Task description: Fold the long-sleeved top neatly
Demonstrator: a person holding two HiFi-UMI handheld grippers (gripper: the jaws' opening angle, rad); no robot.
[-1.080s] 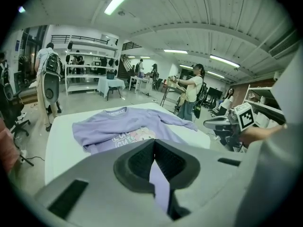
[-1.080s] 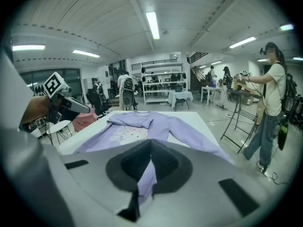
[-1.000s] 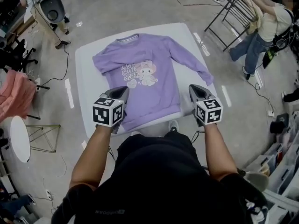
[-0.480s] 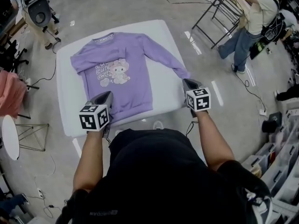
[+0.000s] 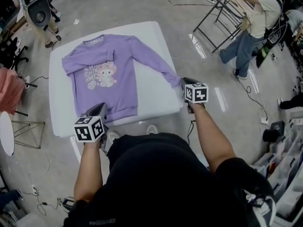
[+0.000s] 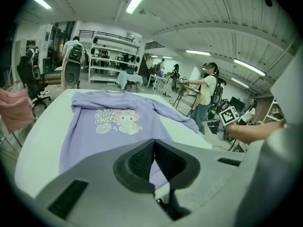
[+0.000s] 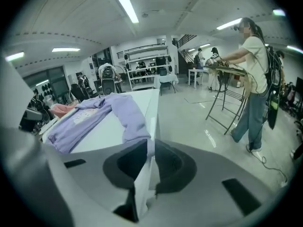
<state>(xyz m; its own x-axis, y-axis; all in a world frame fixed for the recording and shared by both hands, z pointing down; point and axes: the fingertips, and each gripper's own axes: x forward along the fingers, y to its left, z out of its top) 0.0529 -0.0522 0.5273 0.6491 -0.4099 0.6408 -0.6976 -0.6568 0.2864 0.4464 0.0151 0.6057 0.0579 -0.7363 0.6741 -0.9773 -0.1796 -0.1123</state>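
A purple long-sleeved top [image 5: 109, 86] lies flat, front up, on the white table [image 5: 151, 96]. One sleeve is folded across its chest. The other sleeve runs out to the table's right edge and ends in a cuff [image 5: 174, 81]. My right gripper [image 5: 182, 83] sits at that cuff. Its jaws have just been opening and stand slightly apart, open, with the cuff [image 7: 135, 129] just ahead of the tips and nothing pressed between them [image 7: 150, 160]. My left gripper [image 5: 98, 110] hovers by the hem's near left corner, shut and empty [image 6: 153, 157], with the top [image 6: 118, 126] ahead of it.
A person [image 5: 258, 27] works at a black folding rack [image 5: 220, 15] at the back right. A pink cloth [image 5: 9, 96], a round white stool [image 5: 5, 138] and a wire stand [image 5: 31, 136] are on the left. A black chair [image 5: 40, 11] is at the back left. Cables trail on the floor.
Both grippers have spread apart and sunk. The right one went out to the sleeve cuff at the table's right edge; the left one went to the hem's near left corner.
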